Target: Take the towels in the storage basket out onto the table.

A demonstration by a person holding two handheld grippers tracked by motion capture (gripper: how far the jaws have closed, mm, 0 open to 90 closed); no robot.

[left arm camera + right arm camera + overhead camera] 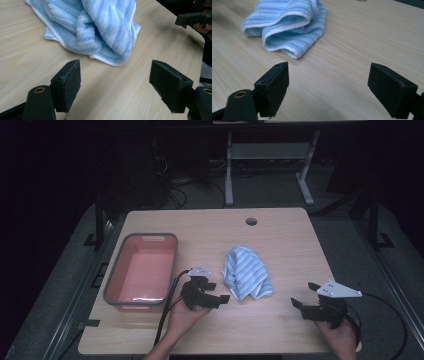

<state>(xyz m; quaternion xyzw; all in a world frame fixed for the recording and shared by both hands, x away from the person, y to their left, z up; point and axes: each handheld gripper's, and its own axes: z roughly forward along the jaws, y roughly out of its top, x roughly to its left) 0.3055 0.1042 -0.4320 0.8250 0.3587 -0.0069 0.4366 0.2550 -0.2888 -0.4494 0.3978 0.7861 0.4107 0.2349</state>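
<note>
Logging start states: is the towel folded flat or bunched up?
Bunched up: the striped towel lies in a loose, rumpled heap on the table, with overlapping folds.

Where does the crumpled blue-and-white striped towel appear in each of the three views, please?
High view: the crumpled blue-and-white striped towel lies mid-table, right of the red tub.
Left gripper view: towel top centre, beyond the open jaws.
Right gripper view: towel upper left.
Shared landmark: the light wooden tabletop under it.

table (290, 245) | towel (247, 272) crumpled mid | tub (172, 265) left | left gripper (220, 292), right gripper (302, 295) jaws apart
</note>
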